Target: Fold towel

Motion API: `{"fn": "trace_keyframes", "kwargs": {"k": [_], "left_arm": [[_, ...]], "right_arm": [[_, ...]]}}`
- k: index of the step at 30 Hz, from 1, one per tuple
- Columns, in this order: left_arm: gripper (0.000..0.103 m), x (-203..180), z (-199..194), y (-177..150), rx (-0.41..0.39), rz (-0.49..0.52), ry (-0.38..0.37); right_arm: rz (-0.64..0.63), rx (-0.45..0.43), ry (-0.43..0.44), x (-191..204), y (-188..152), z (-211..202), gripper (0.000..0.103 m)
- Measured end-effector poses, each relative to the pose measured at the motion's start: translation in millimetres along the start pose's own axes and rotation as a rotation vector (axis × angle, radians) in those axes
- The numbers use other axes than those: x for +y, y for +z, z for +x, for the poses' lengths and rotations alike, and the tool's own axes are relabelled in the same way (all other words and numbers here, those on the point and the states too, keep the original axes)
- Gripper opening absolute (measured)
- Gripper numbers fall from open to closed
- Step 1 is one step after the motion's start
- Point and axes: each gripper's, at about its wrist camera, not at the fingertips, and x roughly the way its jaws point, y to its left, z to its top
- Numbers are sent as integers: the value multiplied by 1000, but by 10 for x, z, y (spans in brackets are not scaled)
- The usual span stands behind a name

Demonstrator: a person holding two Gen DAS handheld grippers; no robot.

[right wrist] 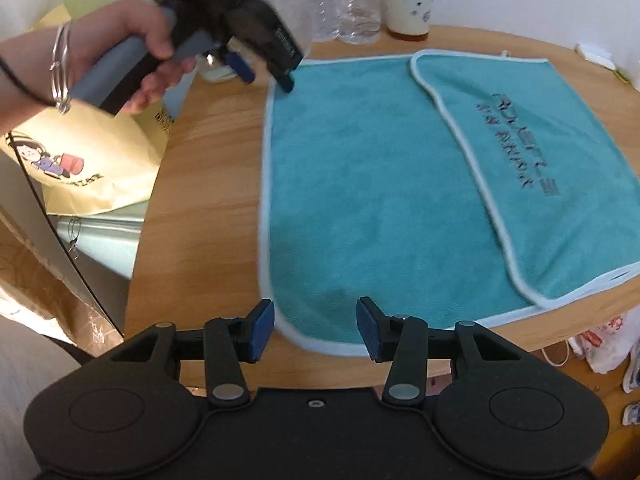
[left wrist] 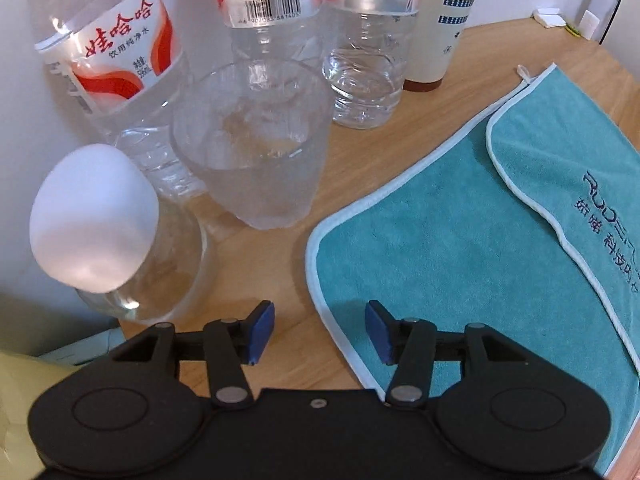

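On the table [right wrist: 208, 160], I hold both grippers' fingers wide, left [left wrist: 320, 330] and right [right wrist: 316, 330], each astride a towel [right wrist: 360, 200] corner.

— What colour is the towel [right wrist: 372, 184]?
— Teal, with a white piped edge and dark lettering.
— And the table [right wrist: 212, 152]?
— Light wood grain.
— The bottles [left wrist: 108, 44]?
— Clear, with red-and-white labels.
— The bag [right wrist: 100, 160]?
— Pale yellow, with a cartoon figure printed on it.
— The gripper pads [left wrist: 260, 330]?
— Blue, on black bodies.
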Motion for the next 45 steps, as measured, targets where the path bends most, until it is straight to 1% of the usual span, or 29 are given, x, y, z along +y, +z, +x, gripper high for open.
{"fn": "trace_keyframes", "kwargs": {"k": [3, 5, 9, 10, 11, 13, 14, 15, 16, 17, 18, 19, 21, 22, 23, 26, 28, 34, 36, 40, 45], "left_arm": [[51, 21, 32, 36, -27, 2, 28], [51, 29, 81, 64, -18, 6, -7], [51, -5, 102, 127, -32, 9, 10], [51, -14, 111, 134, -36, 4, 12], [50, -20, 118, 141, -39, -2, 7], [38, -29, 123, 155, -42, -12, -21], [37, -33, 123, 160, -42, -12, -31], [37, -48, 124, 168, -41, -3, -31], [37, -68, 128, 180, -36, 8, -22], [37, -80, 131, 188, -31, 13, -13], [34, -91, 129, 198, -25, 15, -3], [28, -96, 130, 204, -26, 17, -10], [22, -94, 141, 206, -41, 19, -40], [15, -100, 147, 208, -50, 23, -45], [13, -109, 148, 207, -55, 29, -46], [10, -113, 138, 204, -75, 38, -67], [7, -63, 136, 202, -77, 18, -98], [5, 81, 44, 173, -89, 3, -112], [5, 123, 18, 176, -90, -13, -114], [4, 206, -58, 193, -102, -51, -154], [4, 280, -122, 180, -123, -81, -172]], "right_arm": [[13, 4, -1, 55, -32, 79, 51], [16, 7, -5, 85, -44, 127, 51], [-44, 31, -91, 210, -59, 249, 49], [-42, 38, -98, 223, -58, 274, 45], [-48, 29, -108, 245, -62, 281, 44], [-61, 24, -118, 279, -62, 288, 41], [-55, 26, -120, 281, -56, 291, 37], [-48, 25, -123, 279, -49, 292, 23], [-44, 24, -126, 274, -47, 291, 16], [-40, 25, -133, 267, -42, 293, 16], [-37, 30, -136, 260, -31, 296, 15], [-35, 36, -135, 255, -20, 299, 13], [-32, 40, -137, 256, -12, 293, 12], [-29, 39, -136, 261, -11, 285, 12], [-23, 35, -134, 263, -10, 269, 12], [9, 20, -124, 237, -5, 212, 12], [30, 14, -116, 208, -8, 183, 12], [91, -18, -104, 117, -2, 78, 12], [87, -20, -104, 121, -1, 62, 12], [84, -24, -94, 127, 7, 23, 12], [81, -28, -92, 104, 19, 11, 12]]}}
